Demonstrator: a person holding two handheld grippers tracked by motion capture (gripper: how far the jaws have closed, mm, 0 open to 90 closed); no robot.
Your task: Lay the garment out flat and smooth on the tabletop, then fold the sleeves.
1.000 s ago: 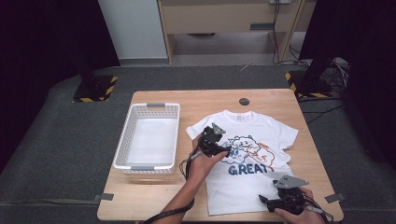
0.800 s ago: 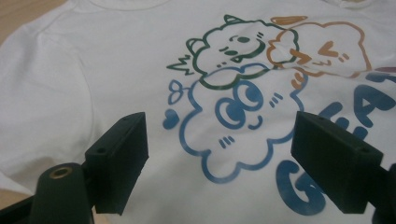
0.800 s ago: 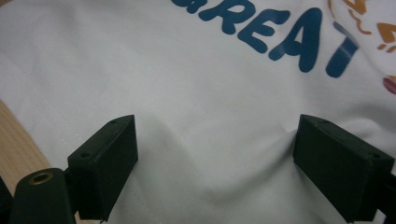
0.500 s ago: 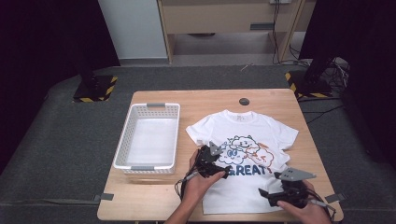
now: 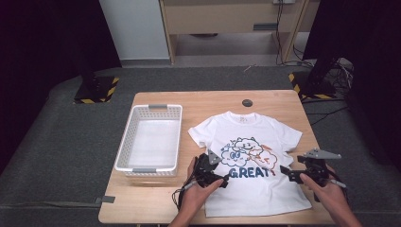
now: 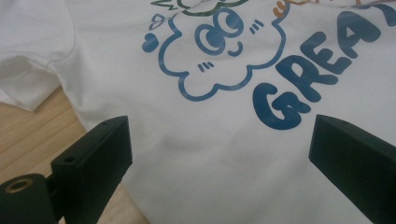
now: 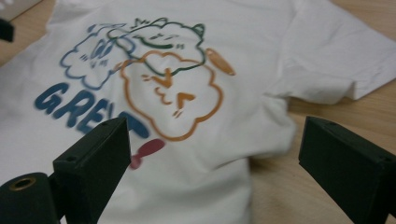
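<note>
A white T-shirt [image 5: 250, 139] printed with cartoon clouds and "GREAT!" lies flat on the wooden table [image 5: 156, 203], neck toward the far side. My left gripper [image 5: 222, 178] hovers low over the shirt's near left part. Its jaws have just been opening and stand open over the fabric [image 6: 210, 154], gripping nothing [image 6: 219, 140]. My right gripper [image 5: 287, 173] is at the shirt's right edge, below the sleeve [image 7: 327, 56]. Its jaws have also just opened and straddle the shirt's side hem and bare wood [image 7: 215, 140].
A white slatted basket [image 5: 124, 142] stands left of the shirt. A small black disc [image 5: 247, 102] is set into the table near its far edge. Grey floor surrounds the table, with stand bases at the back left [image 5: 94, 90] and right [image 5: 314, 87].
My left hand has drawn back from the shirt's chest toward the near left part. My right hand has moved from the bottom hem up along the shirt's right edge.
</note>
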